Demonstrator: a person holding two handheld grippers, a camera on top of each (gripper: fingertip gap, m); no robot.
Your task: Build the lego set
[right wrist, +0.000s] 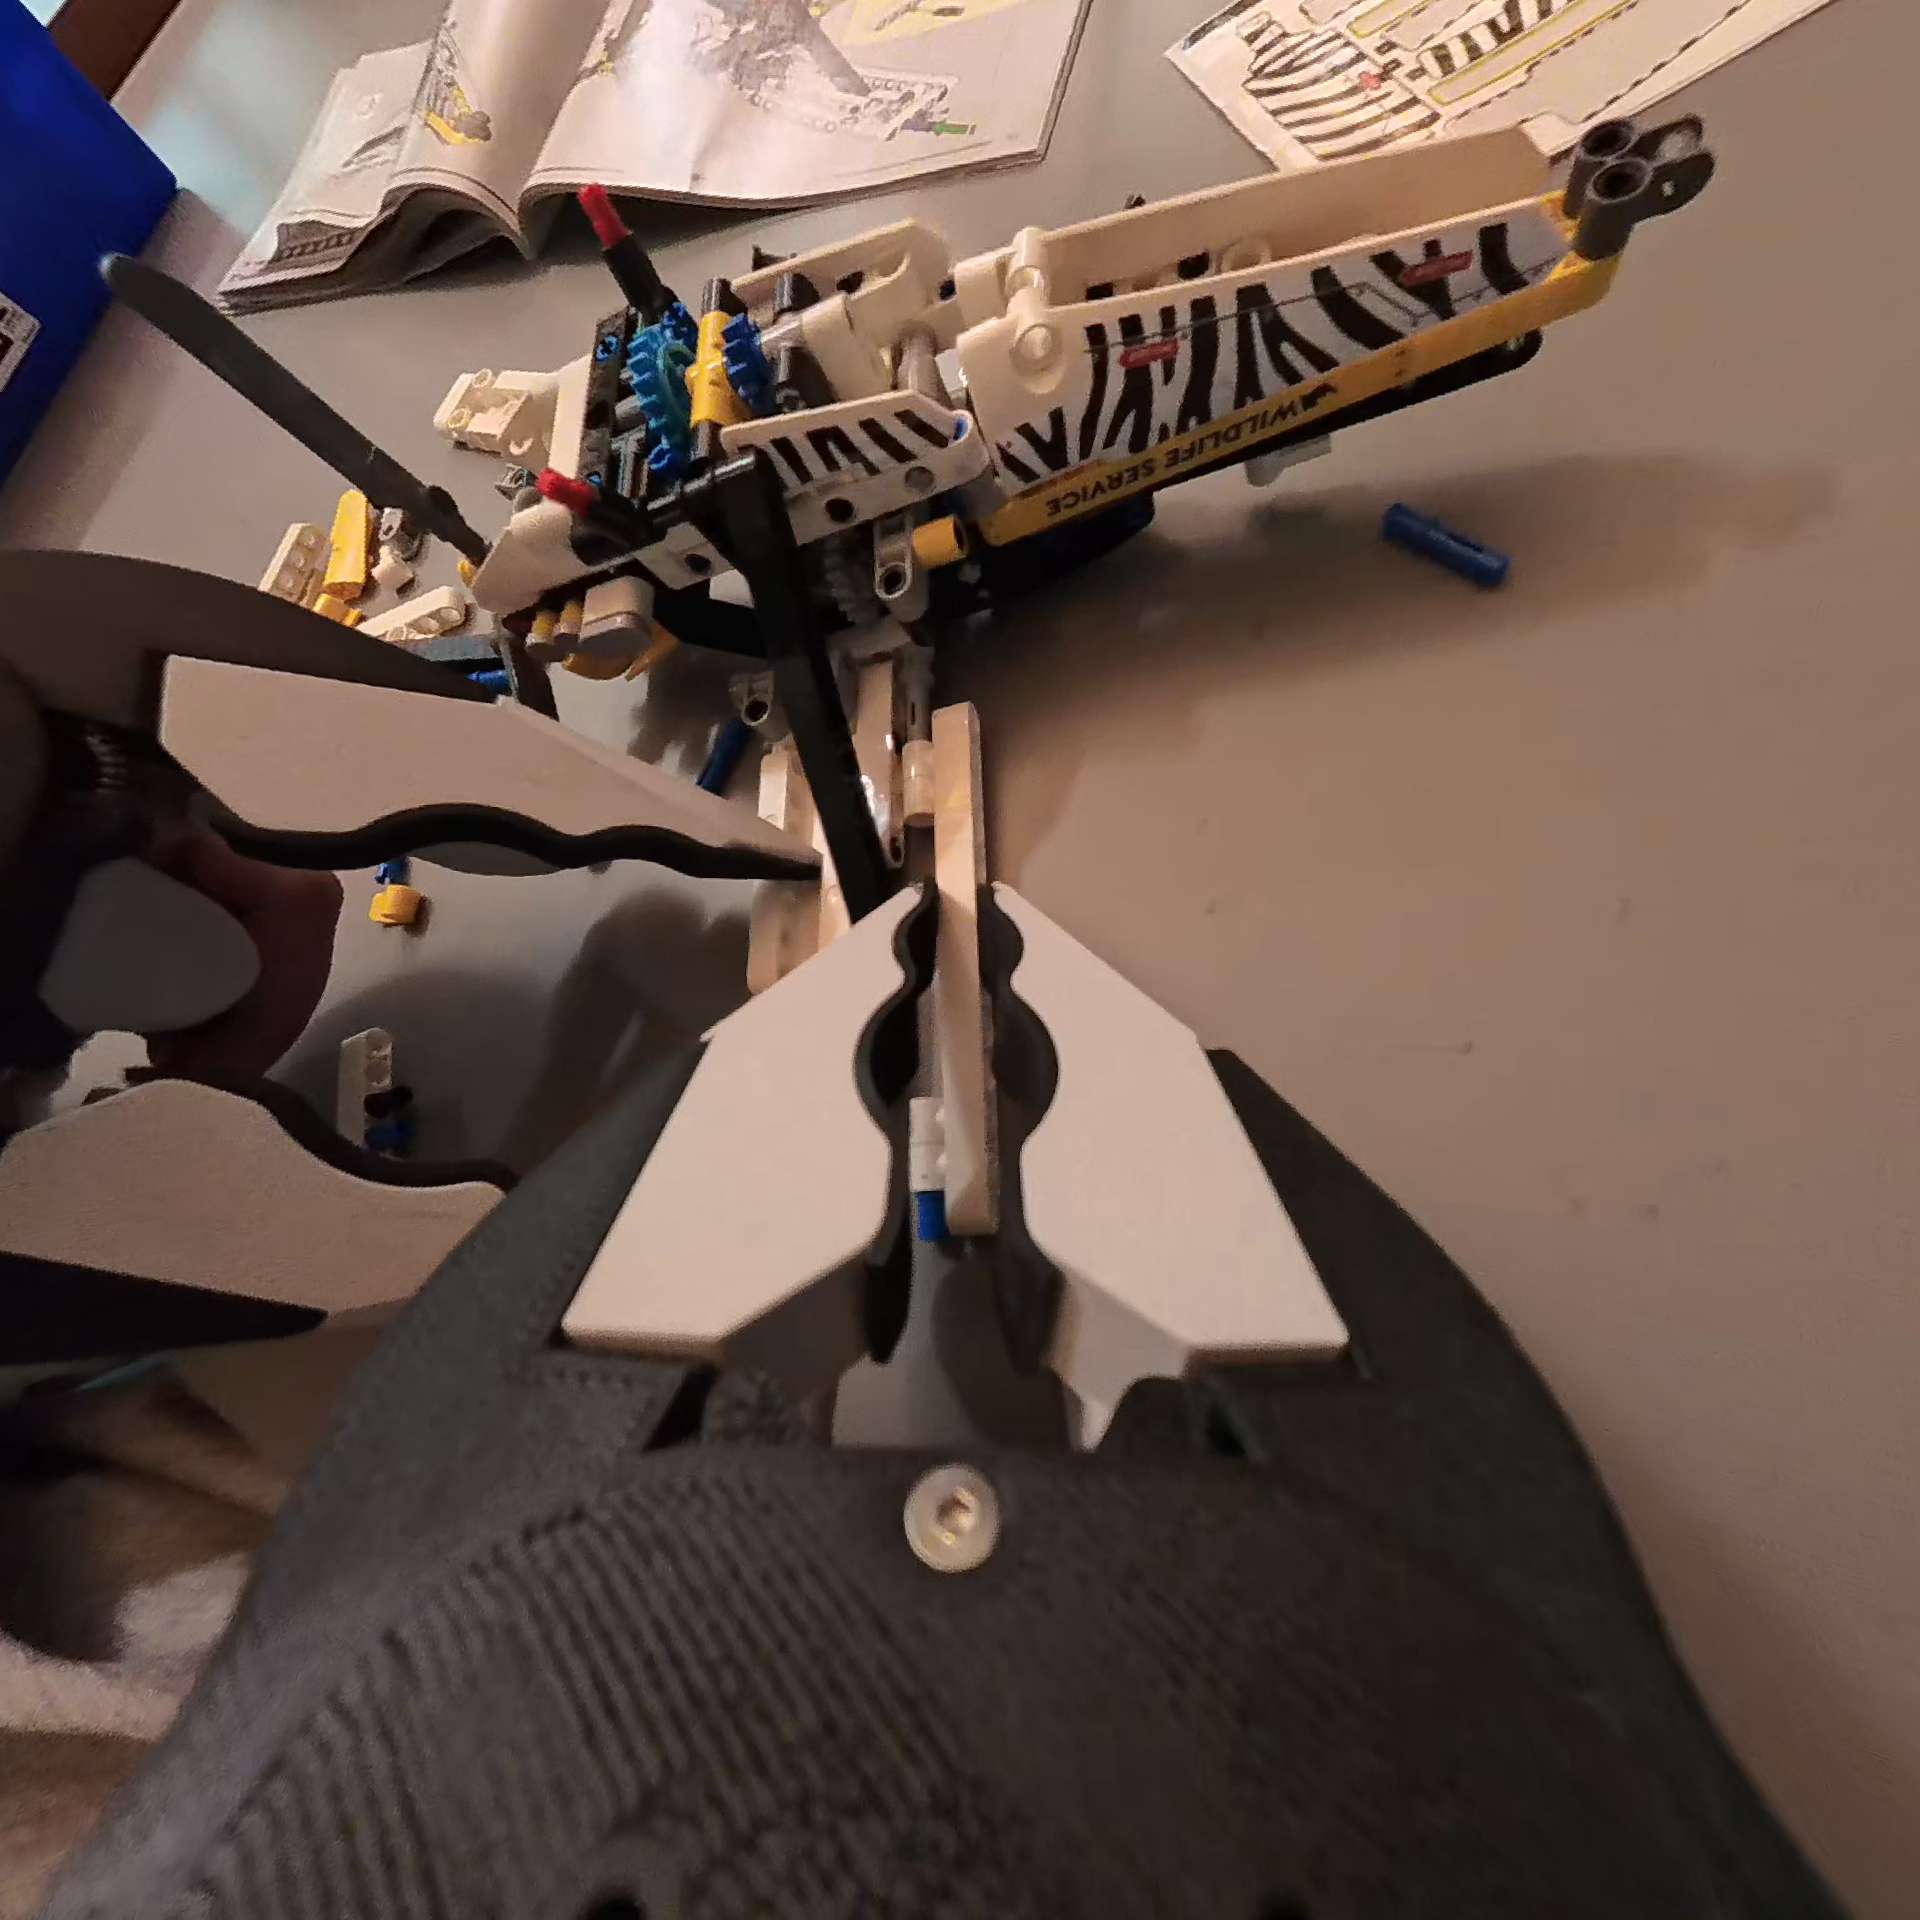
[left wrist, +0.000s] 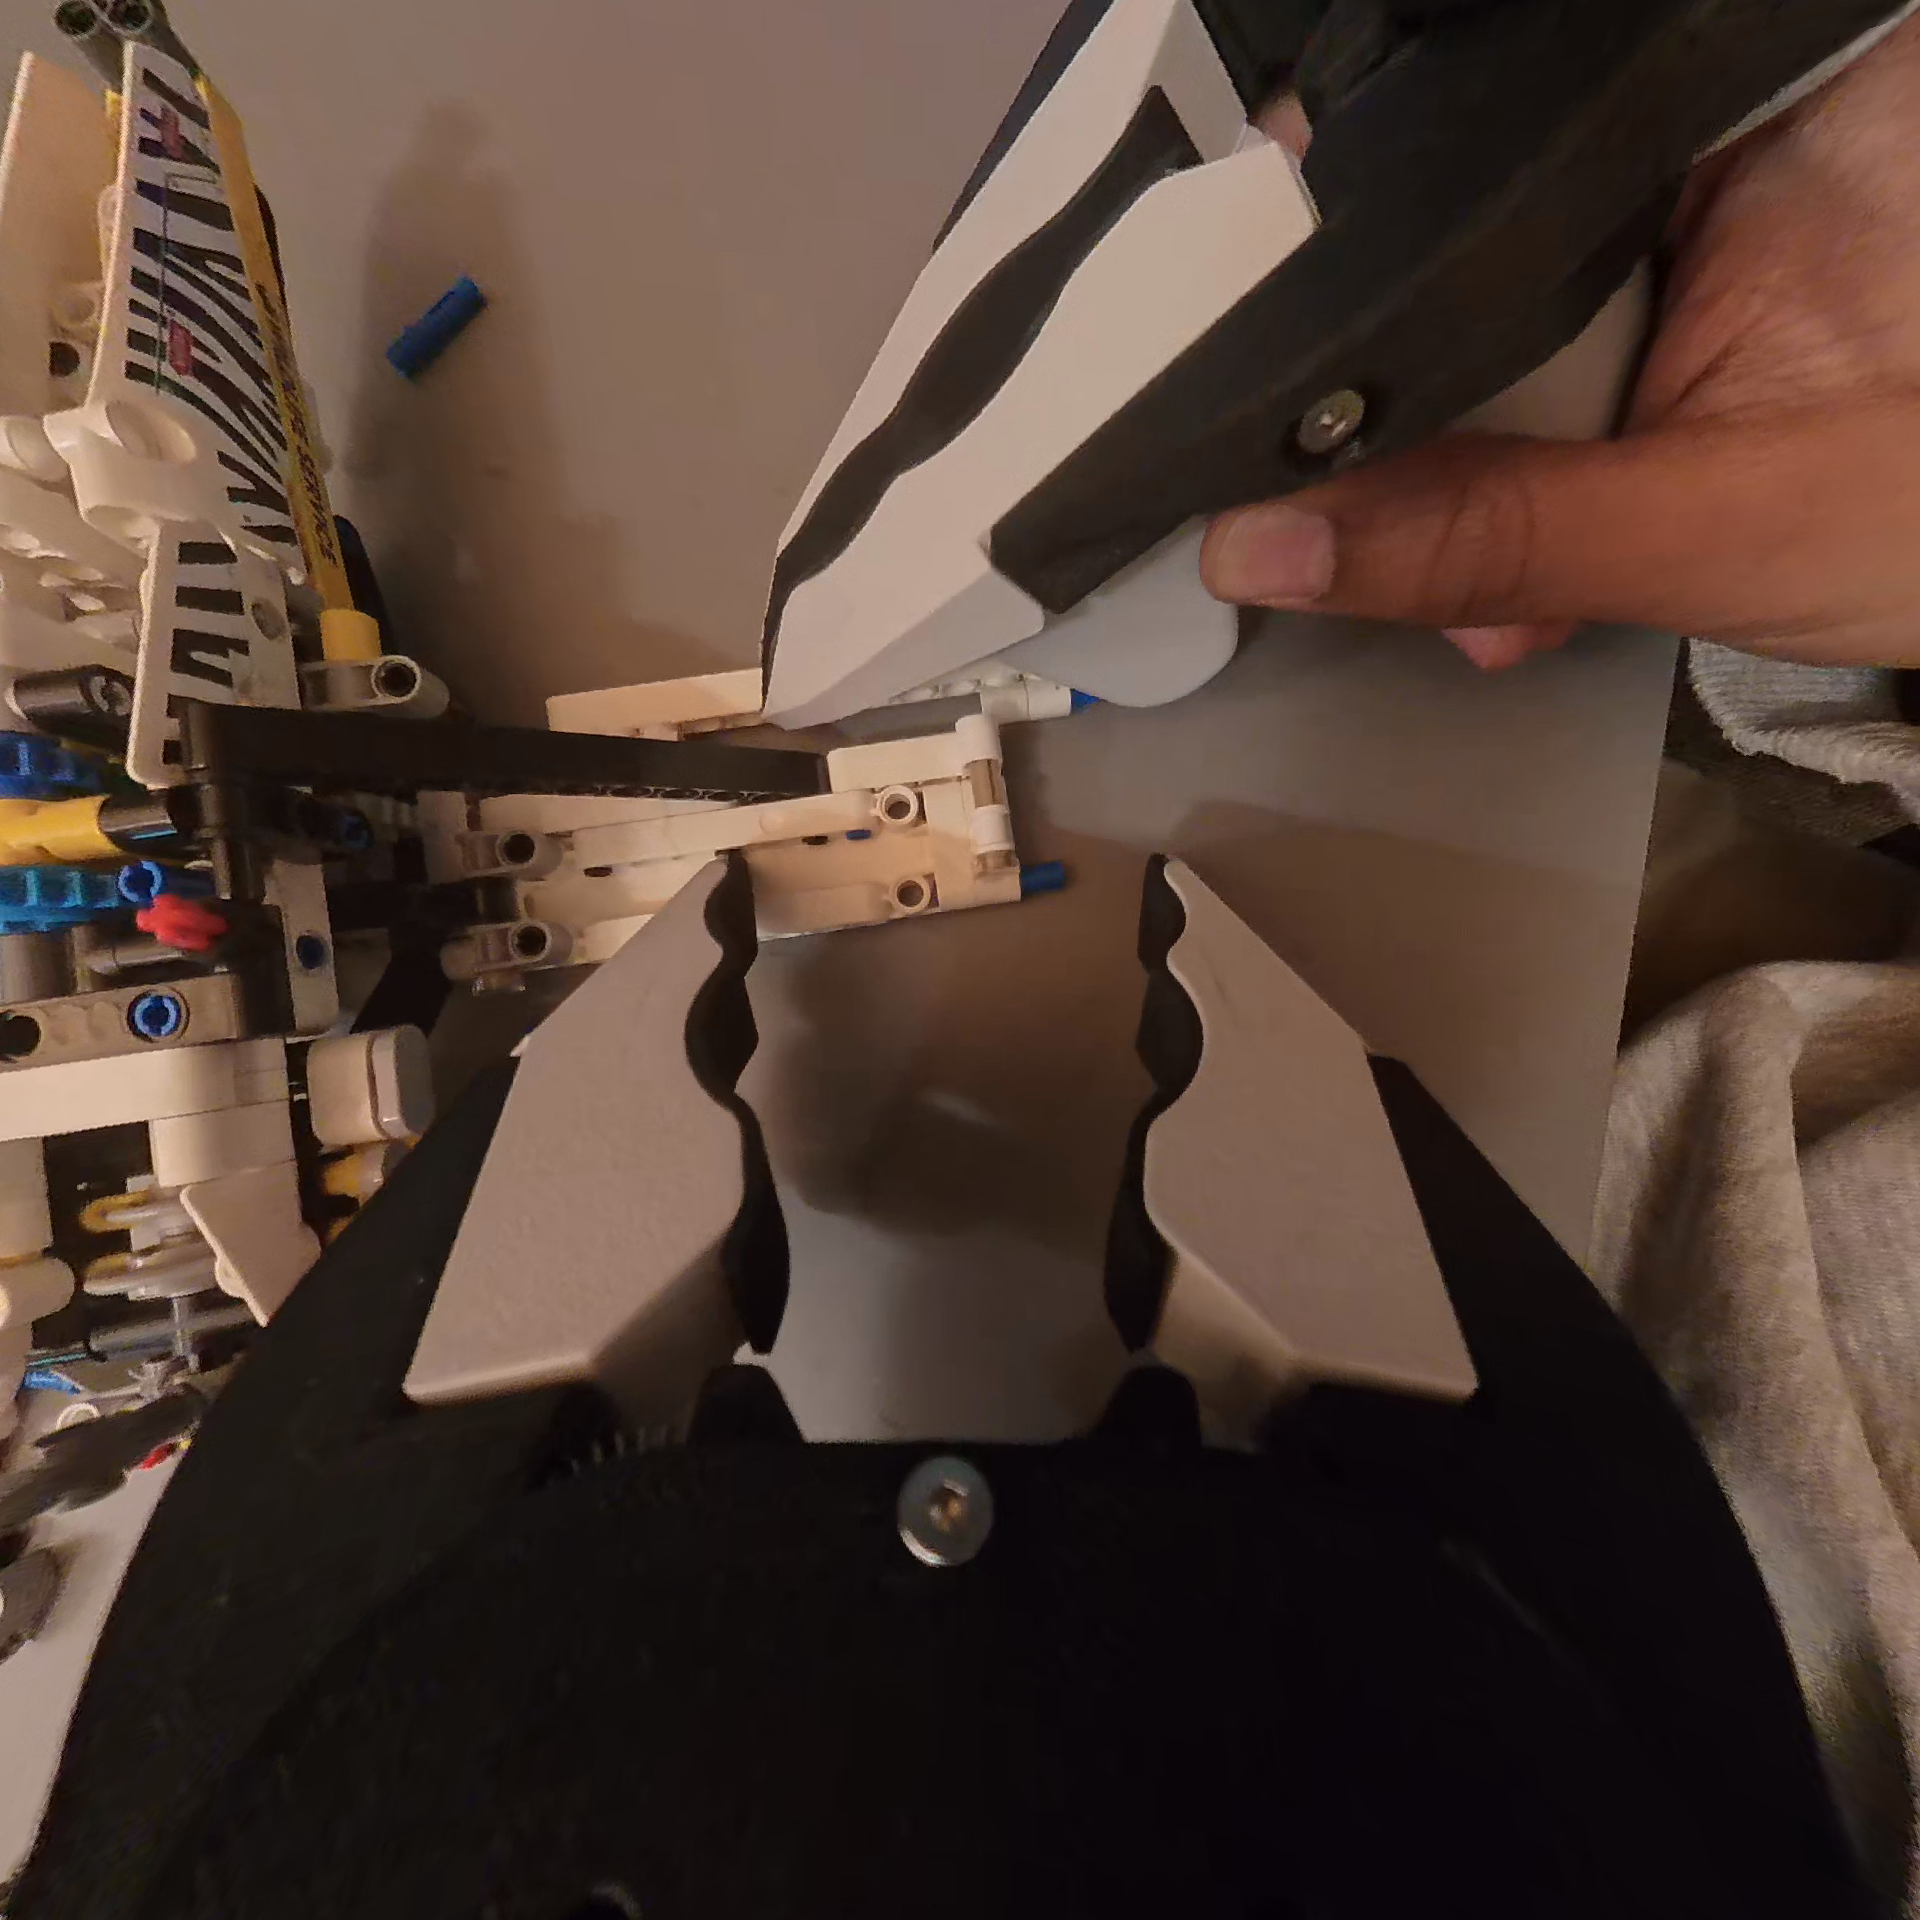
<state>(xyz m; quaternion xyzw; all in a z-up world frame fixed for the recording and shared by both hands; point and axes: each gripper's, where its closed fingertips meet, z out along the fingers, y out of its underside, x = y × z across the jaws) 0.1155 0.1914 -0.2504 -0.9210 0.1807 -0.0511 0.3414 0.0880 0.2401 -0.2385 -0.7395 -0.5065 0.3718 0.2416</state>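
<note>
Right gripper (right wrist: 948, 914) clamps white panel (right wrist: 961, 997) at nose of lego helicopter (right wrist: 1039, 416) on grey table (right wrist: 1455, 935).
Left gripper (left wrist: 940, 873) wide apart, empty, just beside model's white front w/ blue pin (left wrist: 436, 325) lying behind.

One model (right wrist: 1039, 416), two grippers (right wrist: 951, 904), one booklet (right wrist: 665, 104).

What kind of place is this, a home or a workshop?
Probably a home hobby table, though that is uncertain: an open instruction booklet, a sticker sheet and loose bricks lie around a half-built model on a plain grey table.
</note>
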